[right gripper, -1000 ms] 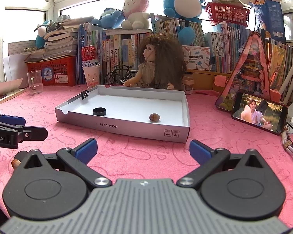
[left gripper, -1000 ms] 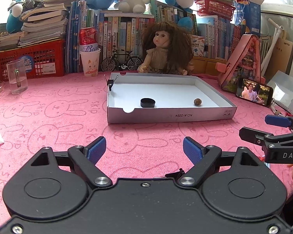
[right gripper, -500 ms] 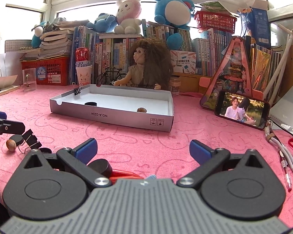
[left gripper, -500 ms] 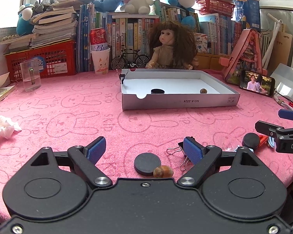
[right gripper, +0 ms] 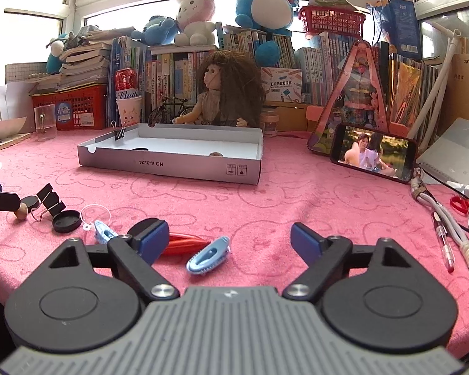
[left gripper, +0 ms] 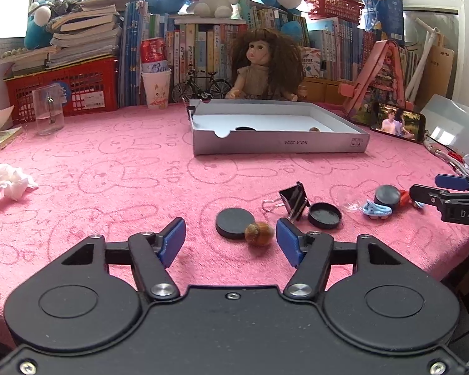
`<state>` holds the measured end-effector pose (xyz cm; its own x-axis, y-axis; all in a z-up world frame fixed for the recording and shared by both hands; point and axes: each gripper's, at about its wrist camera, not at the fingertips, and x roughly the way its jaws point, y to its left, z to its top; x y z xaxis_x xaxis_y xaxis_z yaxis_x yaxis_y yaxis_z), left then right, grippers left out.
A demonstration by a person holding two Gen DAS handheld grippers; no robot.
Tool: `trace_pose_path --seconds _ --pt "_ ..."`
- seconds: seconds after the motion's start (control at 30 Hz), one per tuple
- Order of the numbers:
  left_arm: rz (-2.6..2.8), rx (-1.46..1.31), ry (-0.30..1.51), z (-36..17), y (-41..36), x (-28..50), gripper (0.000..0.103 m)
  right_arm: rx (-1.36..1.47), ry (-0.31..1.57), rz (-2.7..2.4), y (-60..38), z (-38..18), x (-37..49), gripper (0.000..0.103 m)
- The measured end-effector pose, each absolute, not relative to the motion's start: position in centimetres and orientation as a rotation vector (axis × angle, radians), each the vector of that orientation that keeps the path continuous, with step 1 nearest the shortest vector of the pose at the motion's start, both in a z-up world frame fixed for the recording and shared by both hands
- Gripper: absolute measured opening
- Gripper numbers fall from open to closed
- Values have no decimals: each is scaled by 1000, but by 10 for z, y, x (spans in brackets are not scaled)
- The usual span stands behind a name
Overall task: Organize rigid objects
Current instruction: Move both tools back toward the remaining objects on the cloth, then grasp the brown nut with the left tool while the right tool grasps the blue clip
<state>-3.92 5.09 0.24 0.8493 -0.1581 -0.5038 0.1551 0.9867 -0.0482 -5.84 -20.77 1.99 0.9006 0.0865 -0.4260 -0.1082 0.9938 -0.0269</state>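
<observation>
Your left gripper (left gripper: 230,238) fingers are closing around the nut (left gripper: 259,233) beside the black disc (left gripper: 235,222); your right gripper (right gripper: 229,240) fingers are closing, apart, around the blue clip (right gripper: 208,254) on the pink surface (right gripper: 297,200)

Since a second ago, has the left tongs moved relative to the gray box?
Yes. The left tongs has backed away from the gray box, which now sits farther off, and its jaws are closing around the nut without touching it.

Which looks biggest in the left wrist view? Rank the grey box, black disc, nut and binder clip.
1. Grey box, largest though farthest away.
2. Black disc and binder clip: too alike to rank.
3. Nut, smallest, though nearest the camera.
</observation>
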Motion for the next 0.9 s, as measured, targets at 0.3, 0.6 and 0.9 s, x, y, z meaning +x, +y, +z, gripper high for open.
trace_pose_path --seconds 0.3,0.6,0.9 --pt "-231 9 544 -1 34 -43 39 -82 451 143 -198 10 -64 61" --pt "-225 46 543 -4 24 -30 25 -122 442 162 -189 9 -65 43" --pt "-220 55 529 -5 20 -29 20 -105 415 133 -193 12 -67 28"
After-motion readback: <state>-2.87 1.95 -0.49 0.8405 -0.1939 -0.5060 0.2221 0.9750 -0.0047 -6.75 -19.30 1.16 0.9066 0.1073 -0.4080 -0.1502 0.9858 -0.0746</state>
